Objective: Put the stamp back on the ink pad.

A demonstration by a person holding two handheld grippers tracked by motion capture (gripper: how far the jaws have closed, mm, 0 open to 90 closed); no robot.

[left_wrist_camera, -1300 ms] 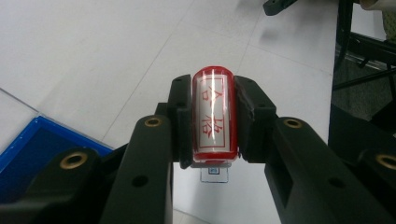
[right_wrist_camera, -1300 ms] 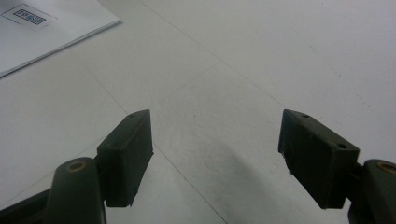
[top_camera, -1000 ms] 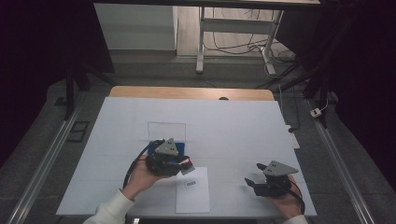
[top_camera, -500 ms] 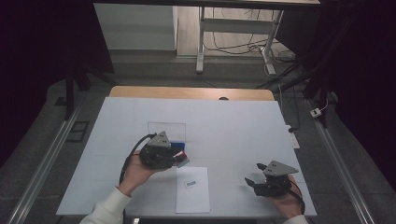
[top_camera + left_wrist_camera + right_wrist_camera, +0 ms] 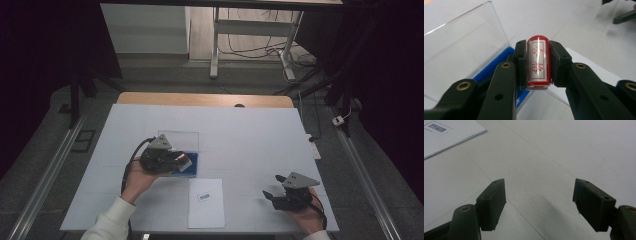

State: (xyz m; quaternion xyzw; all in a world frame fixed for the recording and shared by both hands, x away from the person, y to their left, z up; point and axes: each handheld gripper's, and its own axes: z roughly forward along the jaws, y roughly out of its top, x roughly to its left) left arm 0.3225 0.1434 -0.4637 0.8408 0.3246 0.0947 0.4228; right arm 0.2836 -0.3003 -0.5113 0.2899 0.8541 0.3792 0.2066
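Nearest, the right gripper (image 5: 280, 191) rests spread and empty on the table (image 5: 260, 140), while the left gripper (image 5: 537, 62) pinches a red stamp (image 5: 538, 61) above the blue-based case (image 5: 192, 162), so stamping the paper sheet (image 5: 206, 202) probably calls for lowering it squarely.

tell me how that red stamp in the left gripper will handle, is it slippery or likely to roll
The stamp looks like a rigid, glossy cylinder, so it could slip if the left gripper eased its squeeze. Laid on its side on the table it would probably roll. It seems small and light, and stood on end it might tip easily.
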